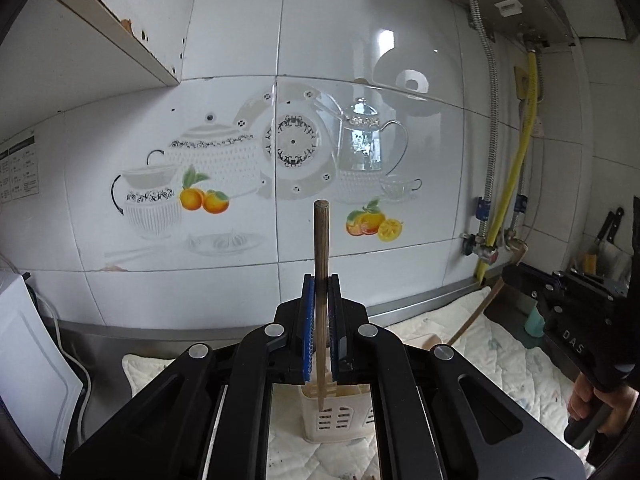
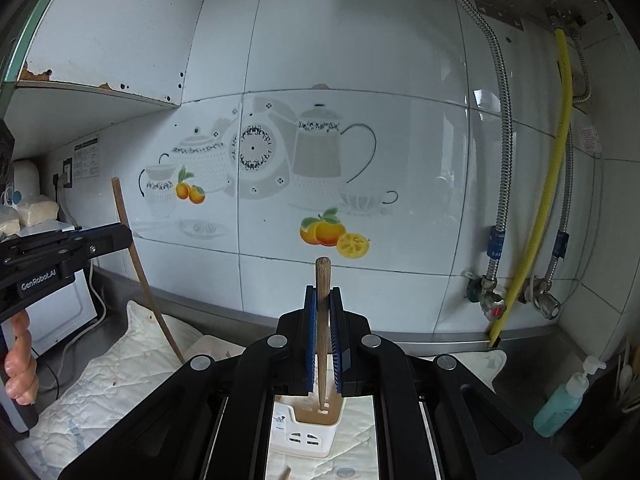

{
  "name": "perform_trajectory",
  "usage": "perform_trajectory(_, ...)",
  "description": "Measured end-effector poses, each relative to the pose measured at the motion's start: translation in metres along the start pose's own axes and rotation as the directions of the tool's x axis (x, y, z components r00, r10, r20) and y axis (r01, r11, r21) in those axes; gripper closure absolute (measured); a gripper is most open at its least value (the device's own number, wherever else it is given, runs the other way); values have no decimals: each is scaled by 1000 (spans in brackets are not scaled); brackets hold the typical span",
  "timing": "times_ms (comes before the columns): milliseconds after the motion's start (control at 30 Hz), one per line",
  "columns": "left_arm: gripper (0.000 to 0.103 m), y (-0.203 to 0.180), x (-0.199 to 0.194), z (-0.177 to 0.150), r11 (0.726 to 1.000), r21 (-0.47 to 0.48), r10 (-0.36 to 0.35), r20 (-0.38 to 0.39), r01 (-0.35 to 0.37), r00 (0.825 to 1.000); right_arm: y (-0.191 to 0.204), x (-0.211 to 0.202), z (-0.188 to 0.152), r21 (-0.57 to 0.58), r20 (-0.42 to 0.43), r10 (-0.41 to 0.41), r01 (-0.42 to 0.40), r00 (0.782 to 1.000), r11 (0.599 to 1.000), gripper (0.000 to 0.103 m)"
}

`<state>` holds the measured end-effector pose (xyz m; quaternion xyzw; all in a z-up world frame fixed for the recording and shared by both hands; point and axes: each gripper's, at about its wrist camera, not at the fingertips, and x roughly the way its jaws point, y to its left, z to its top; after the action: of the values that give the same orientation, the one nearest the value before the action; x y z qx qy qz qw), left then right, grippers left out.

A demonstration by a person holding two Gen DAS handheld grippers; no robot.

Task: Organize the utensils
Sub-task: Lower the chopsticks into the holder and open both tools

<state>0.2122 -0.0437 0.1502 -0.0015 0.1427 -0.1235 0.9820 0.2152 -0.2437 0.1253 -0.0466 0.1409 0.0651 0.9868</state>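
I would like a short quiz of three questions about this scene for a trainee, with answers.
1. True or false: the left gripper is empty.
2. What does the right gripper hold? A) spoon B) chopstick C) knife
3. Which container stands on the quilted cloth below both grippers?

Key
1. False: it is shut on a chopstick.
2. B: a wooden chopstick.
3. The white utensil holder.
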Motion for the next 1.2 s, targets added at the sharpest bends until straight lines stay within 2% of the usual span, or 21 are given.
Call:
perform_trajectory(133,98,3,-6,10,1000,-8,-19,21,19,1000,-3,4,-2,-4,-3,-7,7,1000,1000,96)
perform_trajectory(333,98,-2,-11,25,1000,6,-7,75,7,997,-1,21,-5,6,-61,8,-8,998,1000,96)
perform_trajectory(567,98,3,29,12,1000,-28,6,-4,-6,1000,-2,27,-10,10,-93,9,-8,996,1000,95)
perform_trajectory(633,98,7,39,5,999,-42,13,-35,-14,999,-3,23,-11,7,-86,0,1,996,1000,87)
perform_trajectory(700,98,11,47,-2,999,-49,10,-60,-13,998,-5,19,-11,2,-81,-6,6,997,1000,86)
perform_trajectory(800,97,14,52,-9,998,-53,11,-90,-16,996,-6,8,-11,-3,-65,-14,14,998,1000,77)
perform_trajectory(867,97,13,49,-12,998,-55,-1,-98,-4,995,-8,-2,-12,-2,-55,-16,16,998,1000,75)
perform_trajectory(933,95,11,42,-14,999,-46,-1,-97,-4,995,-9,-15,-15,5,-46,-13,13,999,1000,70)
perform_trajectory(1033,89,6,27,-16,1000,-25,2,-98,-5,995,-8,-37,-22,8,-39,-7,7,999,1000,70)
perform_trajectory(1200,70,1,-7,-31,1000,-13,4,-103,-6,995,-6,-78,-47,17,-45,13,-13,999,1000,69)
